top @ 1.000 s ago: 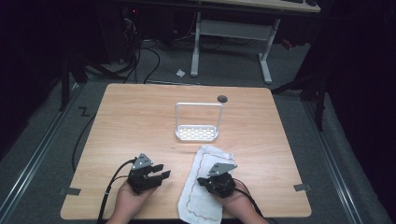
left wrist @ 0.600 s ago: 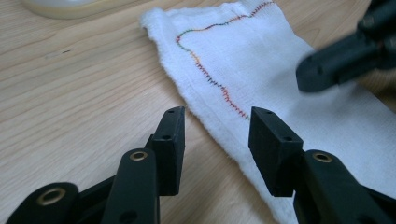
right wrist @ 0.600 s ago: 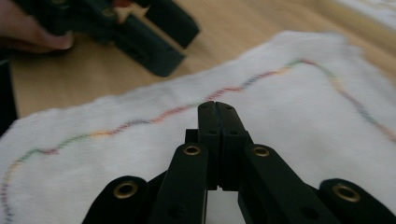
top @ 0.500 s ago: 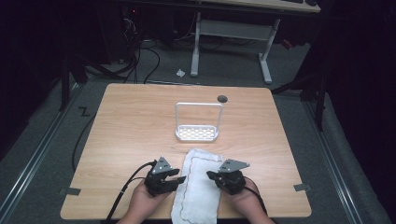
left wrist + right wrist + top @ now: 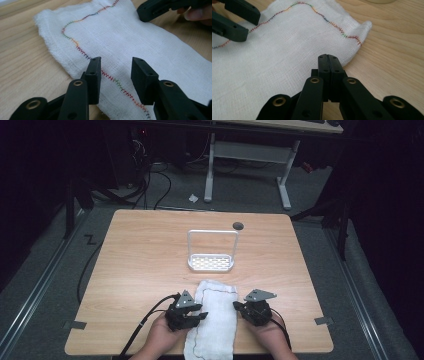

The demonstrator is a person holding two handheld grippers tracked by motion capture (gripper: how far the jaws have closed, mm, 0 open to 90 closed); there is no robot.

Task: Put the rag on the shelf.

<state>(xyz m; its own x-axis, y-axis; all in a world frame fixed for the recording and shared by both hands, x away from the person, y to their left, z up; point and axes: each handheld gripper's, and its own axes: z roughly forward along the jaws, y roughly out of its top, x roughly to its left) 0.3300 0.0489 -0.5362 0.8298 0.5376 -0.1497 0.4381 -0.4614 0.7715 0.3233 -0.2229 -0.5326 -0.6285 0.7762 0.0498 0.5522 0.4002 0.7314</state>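
Observation:
A white cloth (image 5: 214, 320) with a wavy multicoloured stitch line lies lengthwise at the table's front middle, its near end reaching the front edge. My left gripper (image 5: 201, 313) is at the cloth's left edge. In the left gripper view it (image 5: 116, 63) stands open just above the cloth (image 5: 130, 37), its jaws on either side of the stitch line. My right gripper (image 5: 237, 306) is at the cloth's right edge. In the right gripper view it (image 5: 328, 58) is shut, nothing visible between the jaws, tips over the cloth's (image 5: 287, 50) border.
A white wire-framed rack (image 5: 211, 251) with a perforated base stands at the table's middle, beyond the cloth. A small dark disc (image 5: 238, 225) lies behind it. Bare wood table (image 5: 135, 265) spreads to both sides. Cables and a desk frame lie on the floor beyond.
The cloth went from diagonal to straight, front to back. The left gripper moved right to its left edge; the right gripper moved off the cloth's middle to its right edge.

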